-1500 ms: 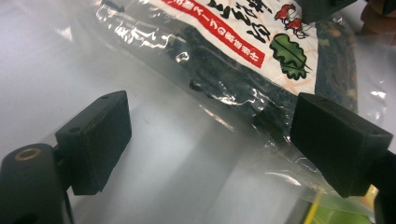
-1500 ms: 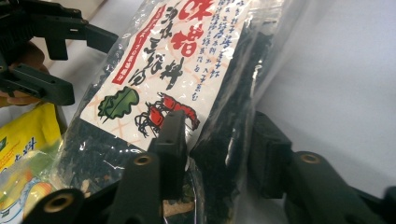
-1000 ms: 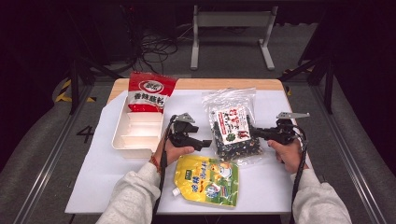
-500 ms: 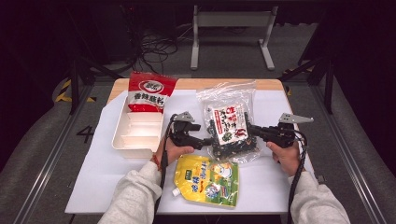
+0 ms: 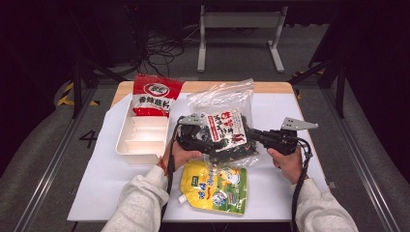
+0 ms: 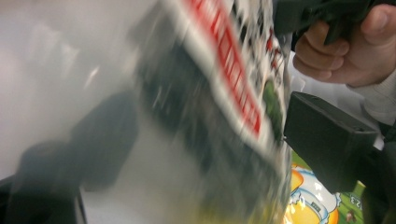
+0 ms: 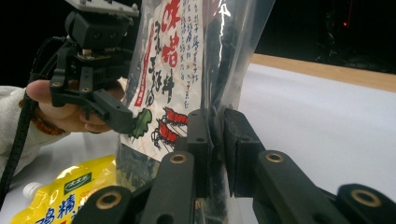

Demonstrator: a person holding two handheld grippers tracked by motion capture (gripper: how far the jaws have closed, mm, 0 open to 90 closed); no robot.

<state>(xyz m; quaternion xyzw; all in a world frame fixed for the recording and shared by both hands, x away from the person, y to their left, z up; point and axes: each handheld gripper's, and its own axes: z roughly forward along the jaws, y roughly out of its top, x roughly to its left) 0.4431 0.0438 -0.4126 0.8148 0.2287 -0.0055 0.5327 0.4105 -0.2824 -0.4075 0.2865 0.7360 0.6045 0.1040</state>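
Note:
A clear bag of dark dried food with a white and red label (image 5: 225,130) stands lifted off the table between both hands. My right gripper (image 5: 246,134) is shut on its edge; in the right gripper view the pads (image 7: 198,135) pinch the plastic of the bag (image 7: 173,70). My left gripper (image 5: 212,142) comes in from the left. Its jaws stand wide on either side of the bag (image 6: 224,93) and have just been closing. One black jaw shows through the plastic, the other stands at the bag's right edge.
A white divided tray (image 5: 142,145) sits at the left, with a red snack packet (image 5: 157,94) leaning on its far end. A yellow spouted pouch (image 5: 215,186) lies flat near the front edge. A white sheet (image 5: 96,179) covers the table.
The right gripper has carried the bag up and to the left, tilting it more upright. The bag now sits between the left gripper's jaws.

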